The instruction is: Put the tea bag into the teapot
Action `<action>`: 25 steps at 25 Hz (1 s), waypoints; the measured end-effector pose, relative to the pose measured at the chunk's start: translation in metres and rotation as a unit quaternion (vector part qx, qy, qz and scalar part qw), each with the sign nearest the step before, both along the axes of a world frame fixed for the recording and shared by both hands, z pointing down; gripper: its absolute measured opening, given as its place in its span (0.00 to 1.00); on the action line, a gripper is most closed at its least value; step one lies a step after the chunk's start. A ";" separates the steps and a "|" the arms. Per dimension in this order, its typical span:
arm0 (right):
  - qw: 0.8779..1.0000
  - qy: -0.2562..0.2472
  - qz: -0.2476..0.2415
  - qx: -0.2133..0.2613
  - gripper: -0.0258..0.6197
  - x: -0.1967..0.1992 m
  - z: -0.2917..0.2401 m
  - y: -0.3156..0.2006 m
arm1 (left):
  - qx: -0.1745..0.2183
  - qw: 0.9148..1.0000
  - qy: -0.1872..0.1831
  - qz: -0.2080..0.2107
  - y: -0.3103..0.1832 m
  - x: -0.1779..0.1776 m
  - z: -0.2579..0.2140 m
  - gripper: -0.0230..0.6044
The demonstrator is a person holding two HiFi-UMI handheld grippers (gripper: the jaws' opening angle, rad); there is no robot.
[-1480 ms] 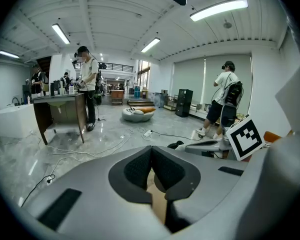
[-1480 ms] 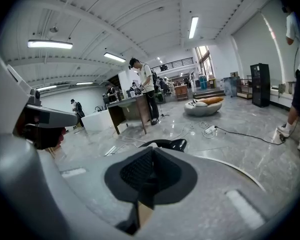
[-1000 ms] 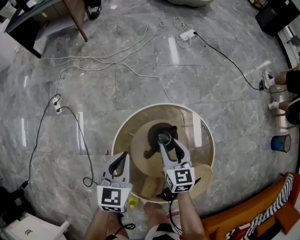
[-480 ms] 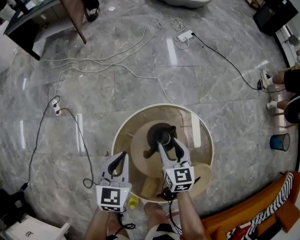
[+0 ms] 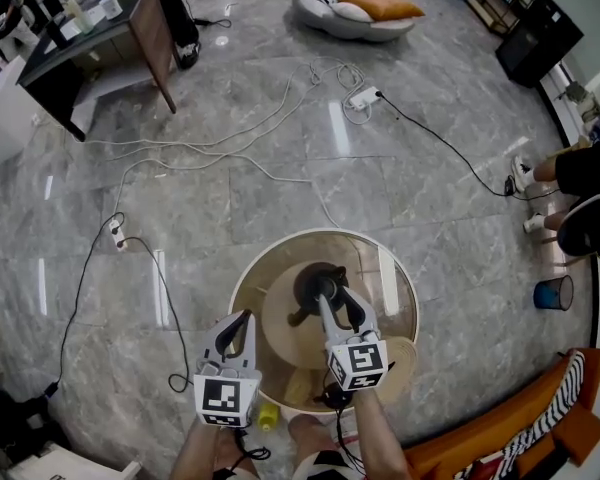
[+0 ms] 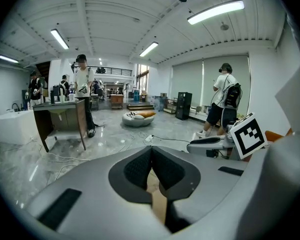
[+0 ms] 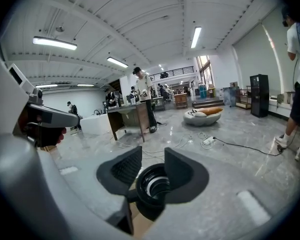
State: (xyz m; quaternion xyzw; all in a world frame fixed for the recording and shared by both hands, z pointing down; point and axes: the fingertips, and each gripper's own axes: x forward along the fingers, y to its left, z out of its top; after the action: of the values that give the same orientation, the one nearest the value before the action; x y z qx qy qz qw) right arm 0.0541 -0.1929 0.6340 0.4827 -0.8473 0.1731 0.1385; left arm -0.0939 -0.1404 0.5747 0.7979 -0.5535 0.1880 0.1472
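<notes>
Head view: a black teapot (image 5: 308, 283) stands on the round glass-topped counter (image 5: 242, 278), its body dark and rounded, with the right claw (image 5: 333, 294) directly over it. Much of the pot lies under that claw, so spout and handle are hard to tell apart. The left claw (image 5: 242, 320) is held off to the side, near the counter's edge and apart from the pot.

Left gripper view: the left claw (image 6: 150, 151) is clenched, pads meeting at the tips with nothing between them. Only a tan sliver of the counter shows through the gap below.

Right gripper view: the right claw (image 7: 152, 166) is released, its pads spread to either side of the teapot (image 7: 142, 191), whose lidless mouth faces the camera – a glossy black rim with a pale ring inside. No view shows the tea bag clearly; what lies deeper in the pot is too dark to make out.
</notes>
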 end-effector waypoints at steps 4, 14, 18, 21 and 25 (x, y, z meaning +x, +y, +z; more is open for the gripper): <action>1.000 0.000 -0.002 0.012 0.21 -0.001 -0.038 0.005 | 0.014 1.000 -0.002 0.006 -0.001 0.000 -0.033 0.06; 0.998 -0.008 0.046 0.051 0.08 0.029 -0.153 0.035 | 0.050 0.998 0.007 0.045 0.017 0.022 -0.131 0.06; 0.995 0.000 0.062 0.073 0.05 0.039 -0.206 0.061 | 0.067 0.995 0.003 0.079 0.037 0.032 -0.171 0.06; 0.992 0.001 0.081 0.096 0.04 0.047 -0.243 0.082 | 0.077 0.992 -0.004 0.101 0.052 0.037 -0.197 0.06; 0.988 -0.001 0.107 0.112 0.04 0.054 -0.281 0.112 | 0.083 0.989 -0.003 0.120 0.073 0.037 -0.231 0.06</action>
State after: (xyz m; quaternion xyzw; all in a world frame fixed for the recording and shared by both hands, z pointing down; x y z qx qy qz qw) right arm 0.1082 -0.0805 0.3528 0.5827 -0.8050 0.0919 0.0633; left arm -0.0574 -0.0677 0.3440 0.8675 -0.4678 0.1597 0.0552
